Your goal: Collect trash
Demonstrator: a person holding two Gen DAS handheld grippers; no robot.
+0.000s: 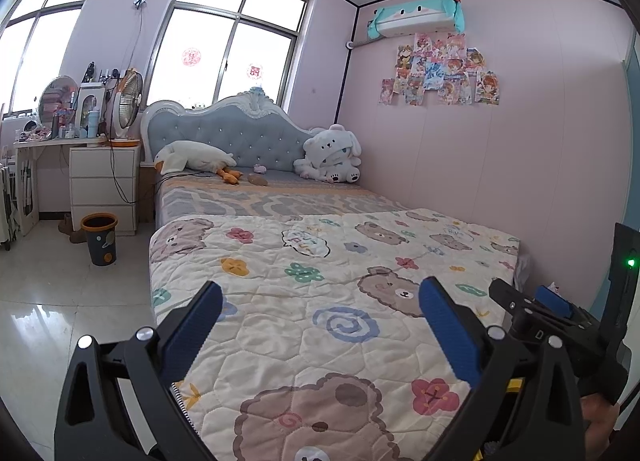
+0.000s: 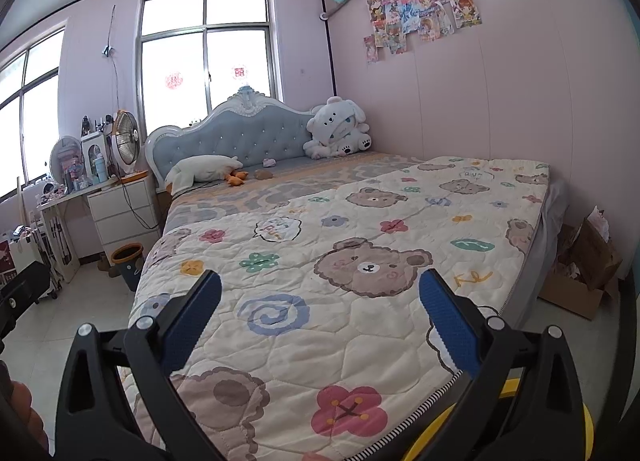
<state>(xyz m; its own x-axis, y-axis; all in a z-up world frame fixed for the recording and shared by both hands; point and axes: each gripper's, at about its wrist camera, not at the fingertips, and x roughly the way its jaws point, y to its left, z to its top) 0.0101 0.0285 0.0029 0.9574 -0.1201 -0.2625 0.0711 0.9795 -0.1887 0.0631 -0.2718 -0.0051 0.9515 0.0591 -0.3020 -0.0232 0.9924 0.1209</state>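
Blue-padded fingers on both grippers stand wide apart, nothing between them. Left gripper [image 1: 320, 301] hangs over the near end of the bed [image 1: 280, 197], above the bear-print quilt [image 1: 304, 325]; right gripper [image 2: 320, 295] hangs over the same quilt [image 2: 360, 245] from further right. In the left wrist view the right gripper [image 1: 536, 311] shows at the far right edge, partly cut off, green light lit on its body.

Trash bin [image 1: 99, 239], dark with an orange rim, stands on the tiled floor [image 1: 60, 293] left of the bed, near the white drawer unit [image 1: 103, 185]. In the right wrist view the bin [image 2: 129, 263] is half hidden behind the quilt's left edge. Its inside is not visible in either view.

Cardboard box [image 2: 580, 265] sits on the floor right of the bed by the pink wall, flaps open, with pale crumpled stuff inside, too small to identify. In the left wrist view that corner is blocked by the right gripper.

Far end of the bed: goose plush [image 1: 192, 157], white bear plush [image 1: 330, 155], and two small items between them — one pinkish [image 1: 260, 168], one brown [image 1: 258, 179] — too blurry to say what they are. Fan [image 1: 126, 105] and clutter sit on the desk at far left, overexposed by the windows.

Yellow ring [image 2: 508, 417] at the bottom right of the right wrist view is cut off by the frame and the gripper.
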